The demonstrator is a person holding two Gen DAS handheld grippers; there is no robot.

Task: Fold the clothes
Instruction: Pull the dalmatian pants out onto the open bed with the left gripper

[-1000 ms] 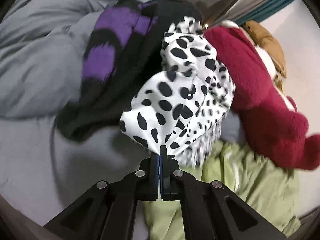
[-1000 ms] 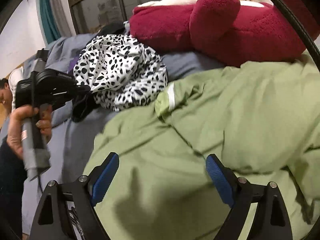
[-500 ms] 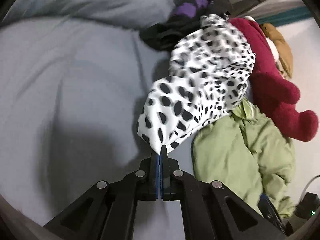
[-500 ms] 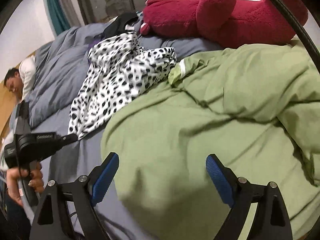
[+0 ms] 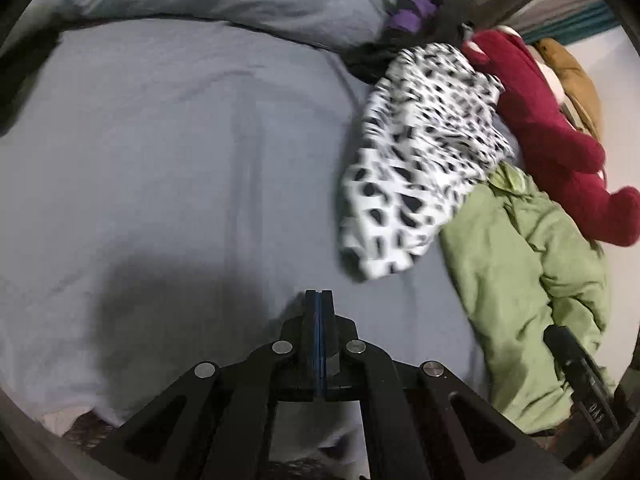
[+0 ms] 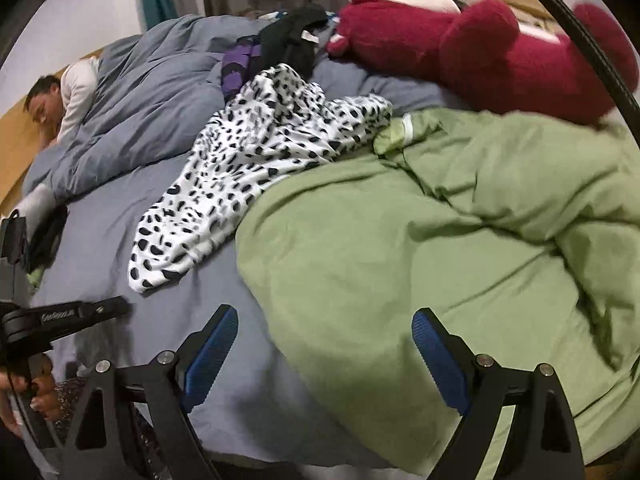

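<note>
Left claw (image 5: 319, 294) (shut, empty) — spotted garment (image 5: 416, 164) stretches lengthwise toward it.

spotted garment (image 6: 256, 168): 1 | green garment (image 6: 440, 248): 1 | red plush toy (image 6: 472, 52): 1

The left gripper (image 5: 319, 300) points steeply downward, its 2 jaws pressed together and empty; the right gripper (image 6: 324, 344) angles down, jaws spread wide.
</note>
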